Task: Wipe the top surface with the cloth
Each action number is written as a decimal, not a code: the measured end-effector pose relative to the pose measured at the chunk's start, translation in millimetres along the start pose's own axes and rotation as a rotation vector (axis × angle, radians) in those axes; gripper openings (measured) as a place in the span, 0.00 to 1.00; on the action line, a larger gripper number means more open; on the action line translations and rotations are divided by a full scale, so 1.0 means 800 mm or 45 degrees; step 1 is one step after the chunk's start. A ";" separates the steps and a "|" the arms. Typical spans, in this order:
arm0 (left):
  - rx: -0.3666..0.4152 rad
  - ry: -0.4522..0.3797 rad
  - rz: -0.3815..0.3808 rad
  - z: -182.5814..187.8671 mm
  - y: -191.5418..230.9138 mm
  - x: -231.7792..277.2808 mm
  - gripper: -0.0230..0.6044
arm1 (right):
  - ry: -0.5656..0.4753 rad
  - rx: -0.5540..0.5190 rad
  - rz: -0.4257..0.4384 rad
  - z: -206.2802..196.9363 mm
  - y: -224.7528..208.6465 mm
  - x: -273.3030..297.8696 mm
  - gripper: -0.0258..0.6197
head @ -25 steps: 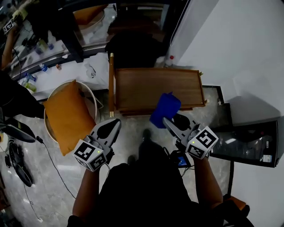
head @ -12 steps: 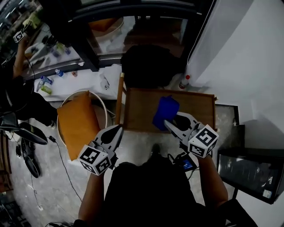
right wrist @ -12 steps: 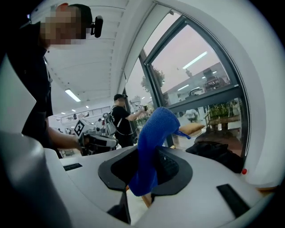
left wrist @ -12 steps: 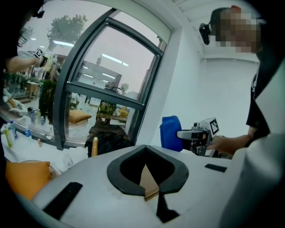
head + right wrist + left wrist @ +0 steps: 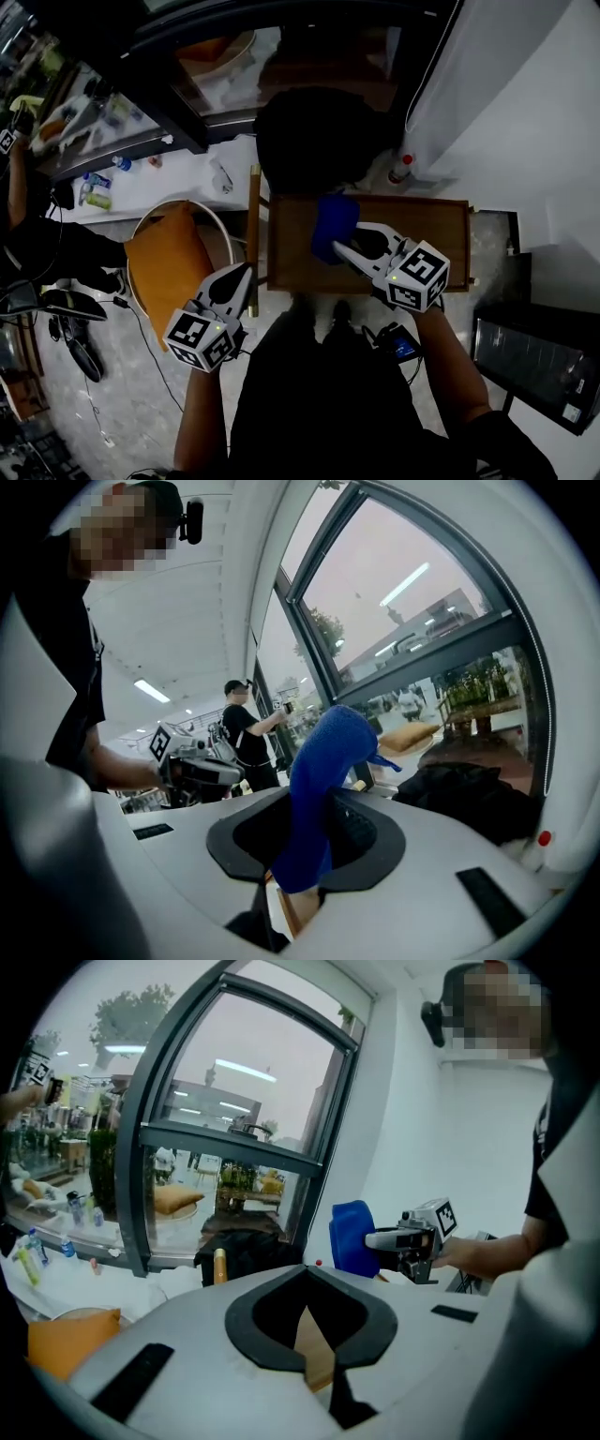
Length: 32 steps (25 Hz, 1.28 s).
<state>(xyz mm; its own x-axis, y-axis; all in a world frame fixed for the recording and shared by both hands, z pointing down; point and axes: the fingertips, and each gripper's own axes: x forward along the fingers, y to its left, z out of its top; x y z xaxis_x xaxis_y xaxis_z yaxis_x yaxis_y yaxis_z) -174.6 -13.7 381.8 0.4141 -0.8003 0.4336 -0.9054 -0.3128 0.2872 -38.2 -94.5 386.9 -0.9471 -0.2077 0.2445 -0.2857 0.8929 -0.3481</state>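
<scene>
Cloth (image 5: 335, 223) pinched in right tool (image 5: 337, 249), over wooden tabletop (image 5: 427, 234).
Blue, bunched, stood upright from the jaws above the tabletop's left half; contact with wood unclear. Left tool (image 5: 246, 273) pressed together, empty, just off the near-left corner, near orange cushion (image 5: 169, 267).

An orange cushion (image 5: 161, 267) lies in a round white frame (image 5: 223, 228) on the floor. Beyond it, a white tabletop (image 5: 178, 173) carries small bottles (image 5: 94, 192). A black heap (image 5: 314, 141) sits below a dark window frame (image 5: 173, 103). A red-capped bottle (image 5: 401, 169) stands beside the white wall. A black box (image 5: 530, 347) lies at the right. A person in black (image 5: 246, 733) stands in the background.
</scene>
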 end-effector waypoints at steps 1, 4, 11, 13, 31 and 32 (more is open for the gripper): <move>0.000 0.009 -0.006 0.000 0.009 0.005 0.05 | 0.018 0.004 0.002 -0.003 -0.003 0.011 0.18; 0.002 0.038 -0.037 0.001 0.032 0.018 0.05 | 0.100 -0.001 -0.008 -0.018 -0.012 0.046 0.18; 0.017 0.107 -0.120 -0.006 0.075 0.043 0.05 | 0.268 0.090 -0.039 -0.069 -0.040 0.129 0.18; 0.021 0.115 -0.153 -0.006 0.080 0.049 0.05 | 0.300 0.141 -0.036 -0.088 -0.047 0.154 0.18; -0.027 0.202 -0.261 -0.039 0.126 0.057 0.05 | 0.556 0.491 -0.089 -0.240 -0.107 0.289 0.18; -0.030 0.200 -0.267 -0.039 0.126 0.057 0.05 | 0.574 0.487 -0.104 -0.244 -0.110 0.292 0.18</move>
<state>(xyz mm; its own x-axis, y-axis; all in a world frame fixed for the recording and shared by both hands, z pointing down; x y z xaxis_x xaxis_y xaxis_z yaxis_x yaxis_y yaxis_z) -244.3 -65.9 456.9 0.6036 -0.6295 0.4893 -0.7966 -0.4500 0.4037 -205.8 -143.6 651.7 -0.7886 -0.0046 0.6148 -0.4663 0.6563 -0.5932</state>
